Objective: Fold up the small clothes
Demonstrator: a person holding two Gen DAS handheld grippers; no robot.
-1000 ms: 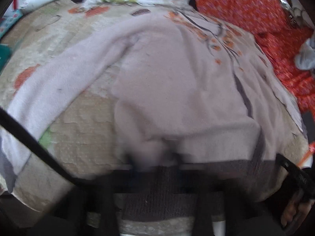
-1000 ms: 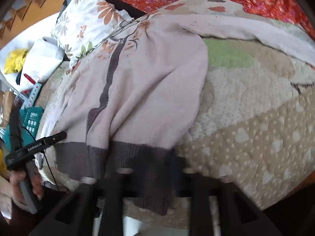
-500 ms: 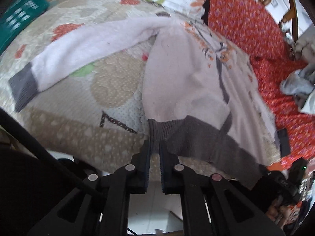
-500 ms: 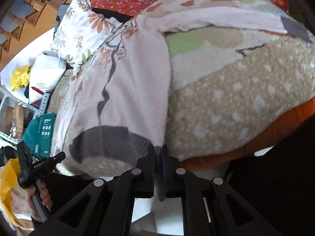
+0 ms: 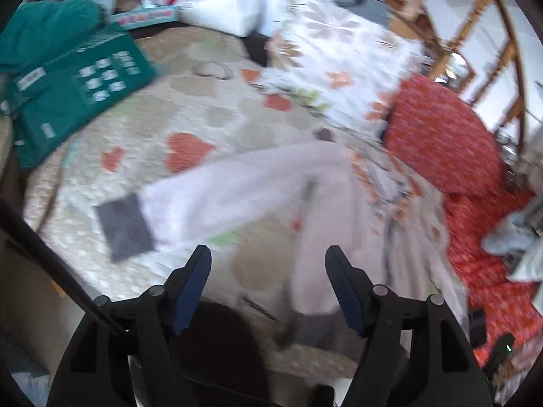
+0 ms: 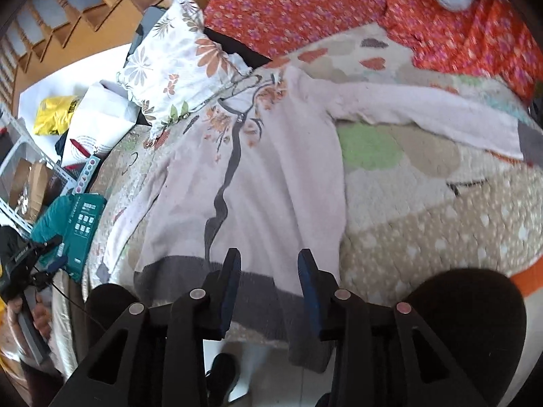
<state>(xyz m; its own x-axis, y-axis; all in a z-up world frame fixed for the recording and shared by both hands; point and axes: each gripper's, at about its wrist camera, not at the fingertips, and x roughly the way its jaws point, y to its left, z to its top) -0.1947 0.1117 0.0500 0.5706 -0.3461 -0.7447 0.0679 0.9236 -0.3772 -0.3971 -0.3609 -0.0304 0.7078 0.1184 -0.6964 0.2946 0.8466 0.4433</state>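
A pale pink sweater [image 6: 271, 183] with a grey hem, grey cuffs and an orange flower print lies spread flat on a patterned quilt [image 6: 424, 210]. In the left wrist view, which is blurred, the sweater [image 5: 325, 203] stretches one sleeve to the left, ending in a grey cuff [image 5: 124, 227]. My left gripper [image 5: 268, 257] is open and empty above the quilt beside the sweater's body. My right gripper [image 6: 269, 259] is open and empty just above the grey hem [image 6: 258, 288]. The other sleeve [image 6: 424, 115] reaches to the right.
A floral pillow [image 6: 180, 64] and red flowered bedding [image 6: 339, 3] lie behind the sweater. A green box [image 5: 78, 91] sits at the quilt's left edge. White bags [image 6: 98, 115] and shelves stand beside the bed. A wooden stair rail [image 5: 468, 34] is behind.
Both grippers were shut on the sweater's grey hem half a second ago; both have let go, opened and lifted. The left gripper has swung up toward the left sleeve.
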